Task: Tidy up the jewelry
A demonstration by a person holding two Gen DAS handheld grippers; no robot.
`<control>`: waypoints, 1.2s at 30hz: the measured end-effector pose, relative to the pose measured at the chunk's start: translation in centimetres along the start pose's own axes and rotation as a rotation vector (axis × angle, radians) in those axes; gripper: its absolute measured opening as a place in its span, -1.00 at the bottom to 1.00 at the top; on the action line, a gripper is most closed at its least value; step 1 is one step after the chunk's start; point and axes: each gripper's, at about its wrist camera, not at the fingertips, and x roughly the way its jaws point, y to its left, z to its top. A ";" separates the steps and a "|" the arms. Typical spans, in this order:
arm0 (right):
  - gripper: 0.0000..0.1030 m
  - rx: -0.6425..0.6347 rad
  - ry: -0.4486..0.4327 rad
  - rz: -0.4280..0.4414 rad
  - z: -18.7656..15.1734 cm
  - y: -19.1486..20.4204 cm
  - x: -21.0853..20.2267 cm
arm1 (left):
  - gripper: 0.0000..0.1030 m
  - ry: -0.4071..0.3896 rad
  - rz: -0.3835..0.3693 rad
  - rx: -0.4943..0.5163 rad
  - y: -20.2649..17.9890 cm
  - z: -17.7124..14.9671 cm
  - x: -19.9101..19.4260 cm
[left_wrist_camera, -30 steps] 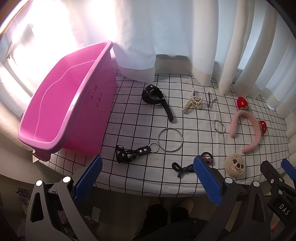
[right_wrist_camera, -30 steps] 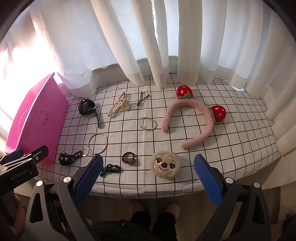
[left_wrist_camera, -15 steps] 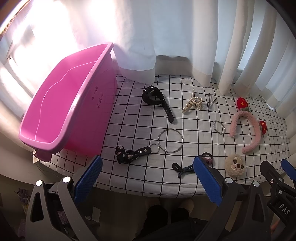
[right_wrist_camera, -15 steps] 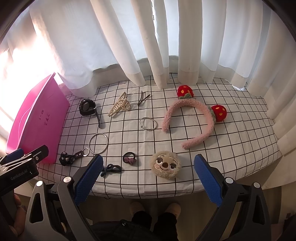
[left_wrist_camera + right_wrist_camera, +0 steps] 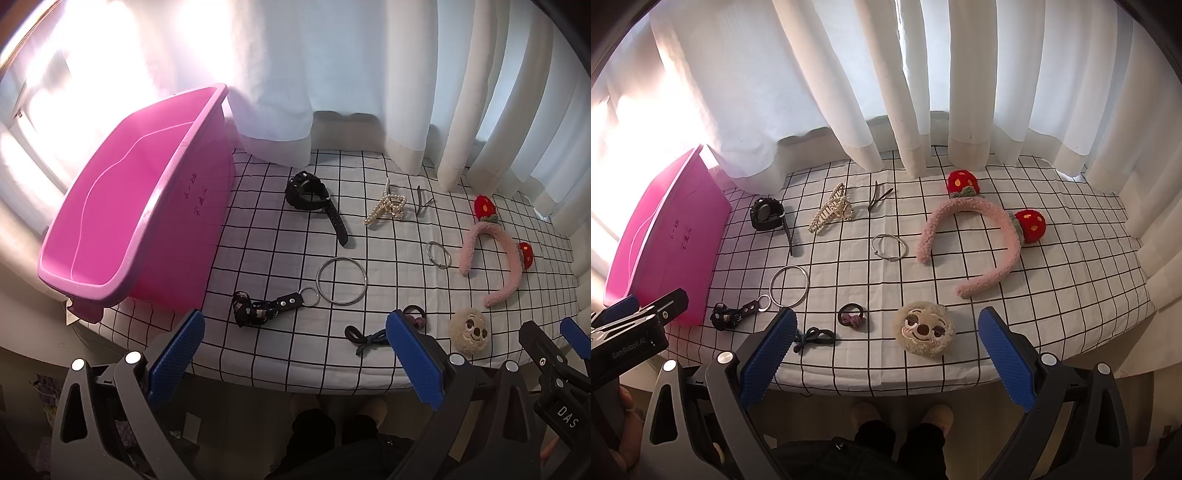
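Accessories lie spread on a checked cloth (image 5: 1052, 295): a black watch (image 5: 312, 195), a pearl hair claw (image 5: 386, 205), a large silver ring (image 5: 341, 281) joined to a black strap charm (image 5: 255, 308), a small bangle (image 5: 888, 247), a pink strawberry headband (image 5: 979, 240), a plush sloth clip (image 5: 923, 328) and dark hair ties (image 5: 851, 315). An empty pink bin (image 5: 122, 218) stands at the left. My left gripper (image 5: 295, 354) is open near the table's front edge, below the strap charm. My right gripper (image 5: 884, 356) is open in front of the sloth clip.
White curtains (image 5: 886, 92) hang along the back of the table. A thin black hair clip (image 5: 877, 197) lies near them. A person's feet in slippers (image 5: 901, 413) show below the front edge. The cloth's right half holds only the headband.
Both views have crept slightly closer to the table; nothing on the cloth has moved and both grippers stay open.
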 end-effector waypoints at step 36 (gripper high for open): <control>0.83 0.115 0.030 -0.028 -8.1 -5.2 8.8 | 0.88 -0.010 -0.097 -0.042 6.4 -6.6 12.1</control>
